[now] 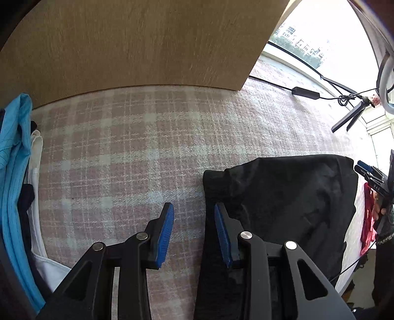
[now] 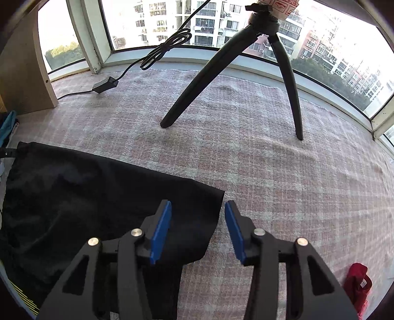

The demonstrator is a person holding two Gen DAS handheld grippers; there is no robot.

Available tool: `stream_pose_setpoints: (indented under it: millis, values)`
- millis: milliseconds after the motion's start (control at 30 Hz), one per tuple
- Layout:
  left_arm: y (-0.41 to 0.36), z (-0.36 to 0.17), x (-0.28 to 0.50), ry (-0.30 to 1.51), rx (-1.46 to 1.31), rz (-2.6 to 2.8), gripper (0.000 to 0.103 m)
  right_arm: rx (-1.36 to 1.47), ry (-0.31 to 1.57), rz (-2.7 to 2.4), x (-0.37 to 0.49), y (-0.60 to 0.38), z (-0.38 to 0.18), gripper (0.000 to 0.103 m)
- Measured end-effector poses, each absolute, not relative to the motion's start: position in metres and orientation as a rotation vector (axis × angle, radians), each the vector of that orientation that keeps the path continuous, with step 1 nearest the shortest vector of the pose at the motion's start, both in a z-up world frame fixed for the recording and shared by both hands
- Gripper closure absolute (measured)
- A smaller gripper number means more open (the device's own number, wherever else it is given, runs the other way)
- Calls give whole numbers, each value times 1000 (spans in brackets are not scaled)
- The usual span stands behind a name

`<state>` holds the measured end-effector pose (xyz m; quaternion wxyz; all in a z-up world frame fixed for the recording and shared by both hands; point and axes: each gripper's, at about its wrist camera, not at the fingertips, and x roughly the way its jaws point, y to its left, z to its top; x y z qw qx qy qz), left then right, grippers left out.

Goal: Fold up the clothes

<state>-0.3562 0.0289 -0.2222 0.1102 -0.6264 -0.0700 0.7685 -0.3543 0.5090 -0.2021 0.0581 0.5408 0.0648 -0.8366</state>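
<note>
Hovering with its blue pads spread apart and nothing between them, the left hand-held gripper [image 1: 194,231] fills the bottom centre of the left wrist view, its right finger over the left edge of a black garment [image 1: 283,209] and its left finger over a pink plaid blanket [image 1: 123,147]. The garment lies folded at lower right of that frame. At far left, a blue garment [image 1: 12,172] and a white one [image 1: 37,209] sit bunched together at the blanket's edge. A wooden panel [image 1: 135,44] spans the top, and a red cloth [image 1: 368,216] shows at the right edge.

The right hand-held gripper [image 2: 198,229] sits at bottom centre of the right wrist view, likewise open and empty, straddling the right edge of the black garment [image 2: 86,197], which spreads across the lower left of that frame. Beyond it, a black tripod [image 2: 221,73] stands on the blanket [image 2: 283,172] at upper centre, a cable with an adapter [image 2: 106,85] trails at upper left, and a window [image 2: 172,22] across the top looks out on apartment blocks. A red item [image 2: 357,278] lies at lower right.
</note>
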Motion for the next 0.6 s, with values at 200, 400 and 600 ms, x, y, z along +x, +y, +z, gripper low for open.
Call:
stream_pose_setpoints:
  millis: [200,400,600]
  values:
    - [20,-210,-342,-195,-1825,2293,71,1673,87,-2526,-374,513,-216,52]
    - [4,-205,-338,-186,-1835,2330,71,1656,118,-2500,-380,504,-231,74]
    - [6,-197,-338,-164,-1792,2328,71,1528,111,-2547,-329,505,-189,98]
